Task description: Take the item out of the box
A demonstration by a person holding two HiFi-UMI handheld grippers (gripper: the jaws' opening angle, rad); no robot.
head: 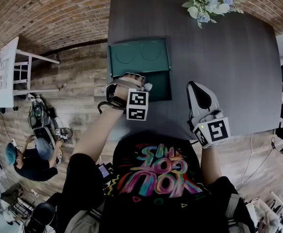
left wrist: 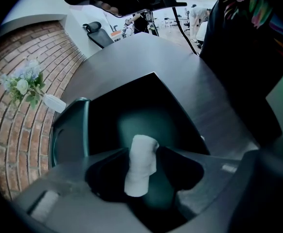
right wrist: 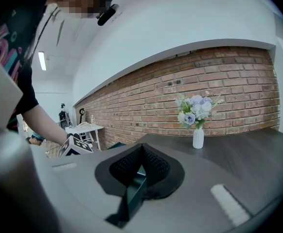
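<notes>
In the head view, the open green box [head: 162,84] is seen left of centre on the dark table [head: 229,57], with its lid [head: 139,57] folded back toward the upper frame. The left gripper [head: 137,79] is held over the box. Only the left gripper view shows its jaws clamped on a white rolled item [left wrist: 140,164], over the box's dark interior. At the right, the right gripper [right wrist: 140,166] is shown with its jaws pressed together. A vase of flowers [right wrist: 197,120] is seen beyond it.
</notes>
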